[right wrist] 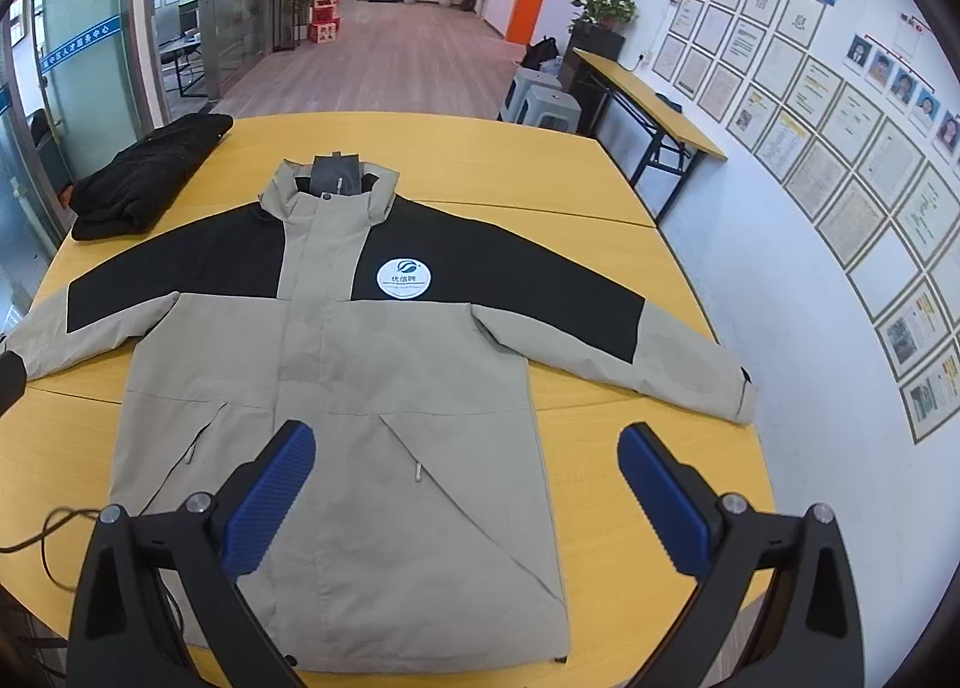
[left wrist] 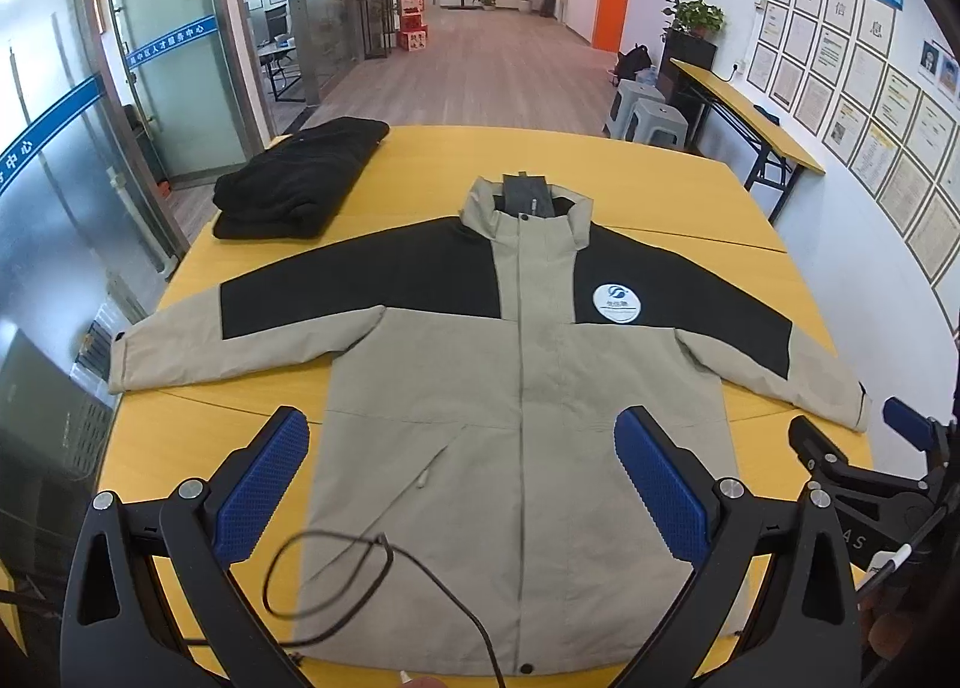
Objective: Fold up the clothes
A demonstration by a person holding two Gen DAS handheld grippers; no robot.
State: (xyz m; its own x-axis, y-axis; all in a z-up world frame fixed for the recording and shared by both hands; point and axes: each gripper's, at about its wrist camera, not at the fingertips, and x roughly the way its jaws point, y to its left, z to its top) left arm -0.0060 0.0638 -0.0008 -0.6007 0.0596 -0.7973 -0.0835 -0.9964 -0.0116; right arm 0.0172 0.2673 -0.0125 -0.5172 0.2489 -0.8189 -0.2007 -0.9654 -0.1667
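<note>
jacket in beige and black lies flat, front up, sleeves spread on the yellow table before us, folded black garment set aside, while our left gripper and right gripper hover wide apart, holding nothing.

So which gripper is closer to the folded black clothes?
Left. The left gripper sits on the black clothes' side of the jacket; the right gripper is farther over.
</note>
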